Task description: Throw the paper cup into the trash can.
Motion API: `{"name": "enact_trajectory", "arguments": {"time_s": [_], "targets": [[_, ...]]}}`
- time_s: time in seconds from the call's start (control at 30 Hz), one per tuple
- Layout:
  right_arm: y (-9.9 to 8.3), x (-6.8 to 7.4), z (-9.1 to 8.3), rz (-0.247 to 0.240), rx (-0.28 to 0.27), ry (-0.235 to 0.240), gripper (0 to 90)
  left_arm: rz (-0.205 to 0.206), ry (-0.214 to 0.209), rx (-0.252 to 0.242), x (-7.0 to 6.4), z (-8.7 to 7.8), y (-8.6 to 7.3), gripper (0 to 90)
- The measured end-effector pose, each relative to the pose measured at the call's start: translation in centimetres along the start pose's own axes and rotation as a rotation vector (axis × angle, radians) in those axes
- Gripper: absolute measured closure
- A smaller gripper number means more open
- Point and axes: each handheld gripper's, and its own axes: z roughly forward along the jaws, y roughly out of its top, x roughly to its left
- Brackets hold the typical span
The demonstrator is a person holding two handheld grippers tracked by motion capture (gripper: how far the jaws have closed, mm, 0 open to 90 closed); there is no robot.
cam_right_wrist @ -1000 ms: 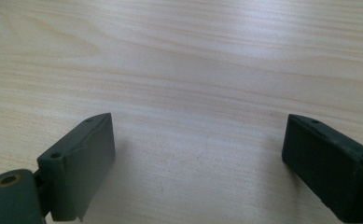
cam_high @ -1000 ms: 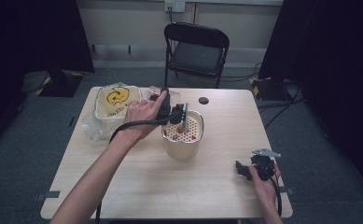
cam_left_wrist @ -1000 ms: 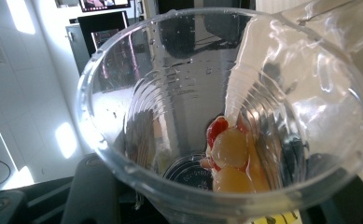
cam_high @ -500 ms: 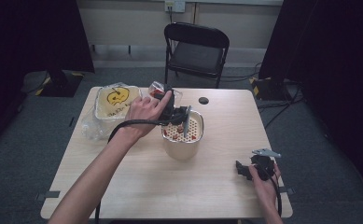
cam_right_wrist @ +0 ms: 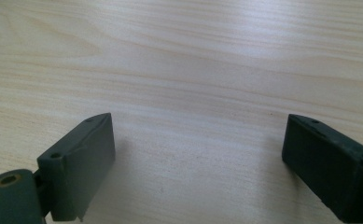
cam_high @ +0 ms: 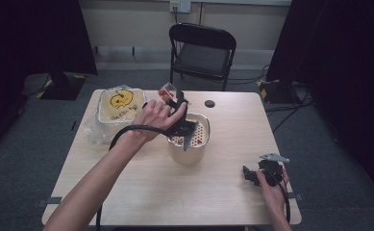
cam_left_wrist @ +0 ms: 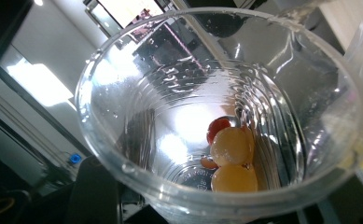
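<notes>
While my left gripper point(cam_high: 171, 98) stays clamped on the tilted cup point(cam_left_wrist: 216, 116) above the strainer point(cam_high: 190, 139), remaining fruit point(cam_left_wrist: 230, 147) could spill past it; my right gripper point(cam_right_wrist: 198, 163) rests open.

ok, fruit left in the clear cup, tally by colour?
Left gripper view, inside the clear plastic cup:
Yellow-orange round fruits: 2
Red fruits: 1 clear; a reddish sliver beneath may be another
Total: 3 sure
</notes>
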Motion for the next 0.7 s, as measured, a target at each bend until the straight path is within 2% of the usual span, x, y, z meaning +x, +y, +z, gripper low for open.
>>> {"name": "enact_trajectory", "arguments": {"time_s": [0.03, 0.07, 0.1, 0.13, 0.2, 0.23, 0.27, 0.37, 0.4, 0.43, 0.5, 0.53, 0.63, 0.67, 0.7], "targets": [[0.0, 0.0, 0.0, 0.0, 0.0, 0.0, 8.7, 0.0, 0.0, 0.0, 0.0, 0.0, 0.0, 44.6], [0.0, 0.0, 0.0, 0.0, 0.0, 0.0, 8.7, 0.05, -0.007, 0.013, 0.3, -0.2, 0.2, 44.6], [0.0, 0.0, 0.0, 0.0, 0.0, 0.0, 8.7, 0.06, 0.001, 0.008, 0.2, -0.2, 0.2, 44.5], [0.0, 0.0, 0.0, 0.0, 0.0, 0.0, 8.7, 0.084, 0.014, 0.026, 0.3, -0.3, 0.3, 44.6], [0.0, 0.0, 0.0, 0.0, 0.0, 0.0, 8.7, 0.123, 0.011, 0.031, 0.5, -0.4, 0.5, 44.6], [0.0, 0.0, 0.0, 0.0, 0.0, 0.0, 8.7, 0.17, 0.026, 0.059, 0.6, -0.5, 0.7, 44.6], [0.0, 0.0, 0.0, 0.0, 0.0, 0.0, 8.7, 0.184, 0.016, 0.068, 0.7, -0.6, 0.8, 44.6], [0.0, 0.0, 0.0, 0.0, 0.0, 0.0, 8.7, 0.188, -0.002, 0.059, 0.8, -0.2, 0.8, 44.6], [0.0, 0.0, 0.0, 0.0, 0.0, 0.0, 8.7, 0.23, 0.035, 0.088, 0.7, -0.3, 0.9, 44.6], [0.0, 0.0, 0.0, 0.0, 0.0, 0.0, 8.7, 0.23, 0.035, 0.088, 0.7, -0.3, 0.9, 44.9], [0.0, 0.0, 0.0, 0.0, 0.0, 0.0, 8.7, 0.26, 0.039, 0.065, 0.4, -0.2, 1.0, 44.9], [0.0, 0.0, 0.0, 0.0, 0.0, 0.0, 8.7, 0.267, 0.07, 0.067, 0.3, -0.3, 1.1, 45.5], [0.0, 0.0, 0.0, 0.0, 0.0, 0.0, 8.6, 0.28, 0.071, 0.073, 0.3, -0.2, 1.1, 45.6], [0.0, 0.0, 0.0, 0.0, 0.0, 0.0, 8.6, 0.306, 0.055, 0.075, 0.3, -0.2, 1.2, 45.6], [0.0, 0.0, 0.0, 0.0, 0.001, 0.0, 8.6, 0.298, 0.059, 0.066, 0.2, -0.1, 1.2, 45.6]]}}
